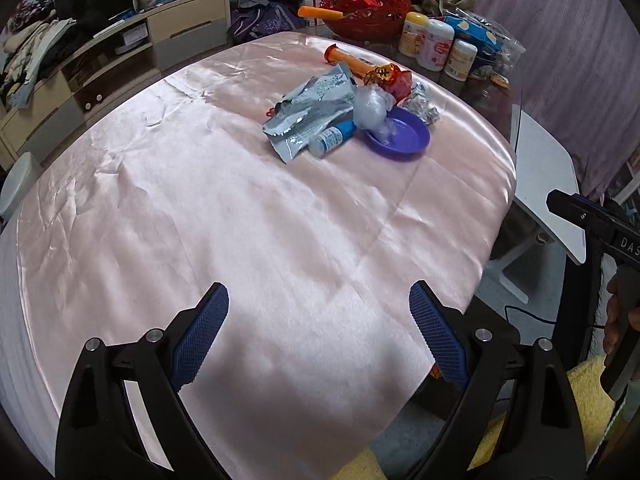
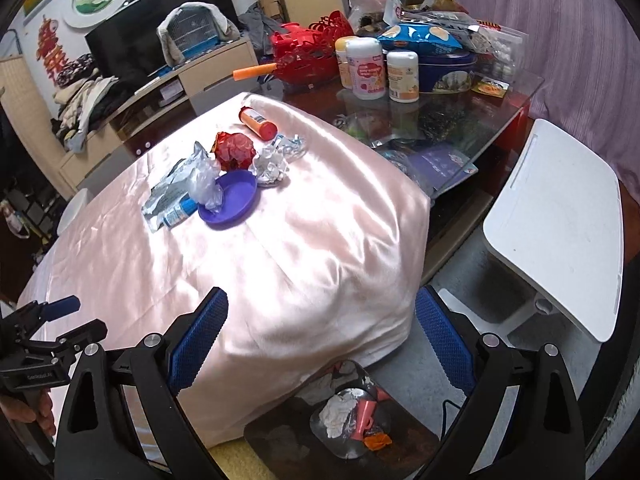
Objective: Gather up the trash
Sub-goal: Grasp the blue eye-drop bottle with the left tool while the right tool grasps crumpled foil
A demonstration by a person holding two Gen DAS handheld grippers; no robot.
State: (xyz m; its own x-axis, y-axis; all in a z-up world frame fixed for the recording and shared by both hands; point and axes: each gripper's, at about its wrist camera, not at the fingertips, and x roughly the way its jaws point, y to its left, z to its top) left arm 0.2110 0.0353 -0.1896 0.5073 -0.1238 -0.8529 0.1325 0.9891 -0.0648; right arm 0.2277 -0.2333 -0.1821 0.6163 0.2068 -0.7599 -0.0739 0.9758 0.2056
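A trash pile lies at the far side of the pink satin cloth (image 1: pixel 240 220): a torn silver wrapper (image 1: pixel 308 112), a small blue-and-white bottle (image 1: pixel 332 140), crumpled clear plastic (image 1: pixel 374 106) on a purple dish (image 1: pixel 404 140), a red-gold wrapper ball (image 1: pixel 394 76), foil scraps (image 1: pixel 422 104) and an orange tube (image 1: pixel 352 60). The same pile shows in the right wrist view, with the dish (image 2: pixel 230 200) and red ball (image 2: pixel 236 150). My left gripper (image 1: pixel 319 336) is open and empty, well short of the pile. My right gripper (image 2: pixel 320 340) is open and empty over the cloth's near corner.
A bin (image 2: pixel 348 424) holding trash sits on the floor below the cloth's corner. A white folding table (image 2: pixel 560 220) stands to the right. White jars (image 2: pixel 366 68), snack bags and a red basket (image 2: pixel 308 56) crowd the glass table behind.
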